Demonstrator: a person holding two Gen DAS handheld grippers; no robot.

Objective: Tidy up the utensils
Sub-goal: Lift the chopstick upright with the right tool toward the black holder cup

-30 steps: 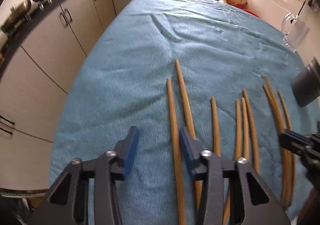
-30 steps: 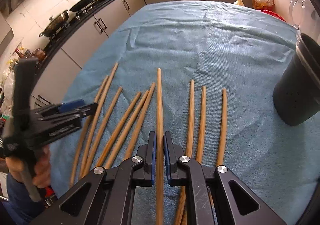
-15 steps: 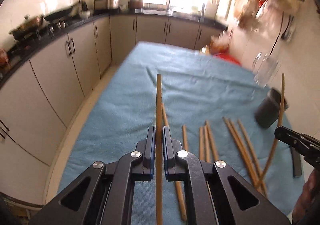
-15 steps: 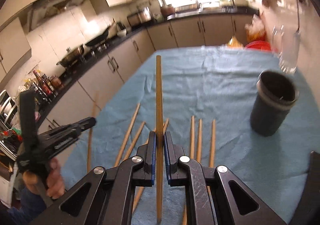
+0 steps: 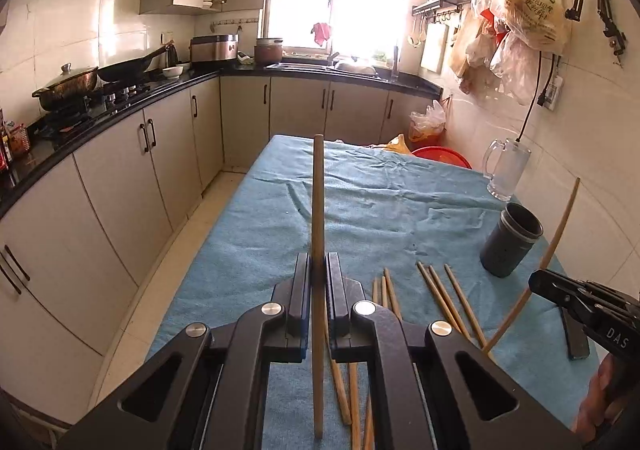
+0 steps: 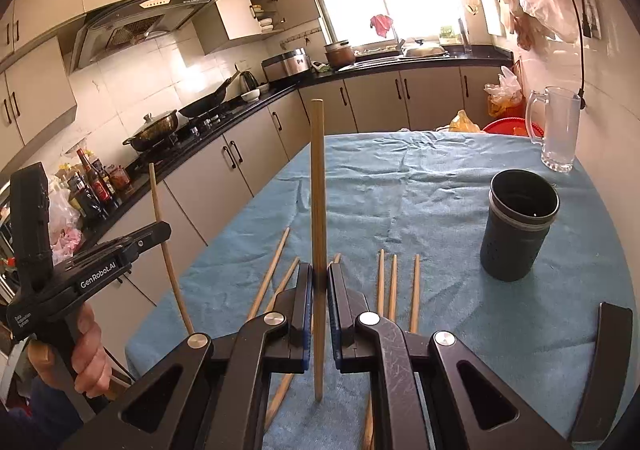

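Left wrist view: the left claw [image 5: 319, 282] clenches a chopstick [image 5: 318, 218] upright, left of the dark cup [image 5: 510, 244]. The right claw [image 6: 319, 290] grips another chopstick [image 6: 317, 190] upright, also left of that cup.

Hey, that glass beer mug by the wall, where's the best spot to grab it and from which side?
Take the glass mug by its handle, coming from the side away from the wall. It stands upright on the blue cloth, and the handle loop faces the open table there. The body looks wide and smooth for two fingers, so the handle is likely the safer hold.
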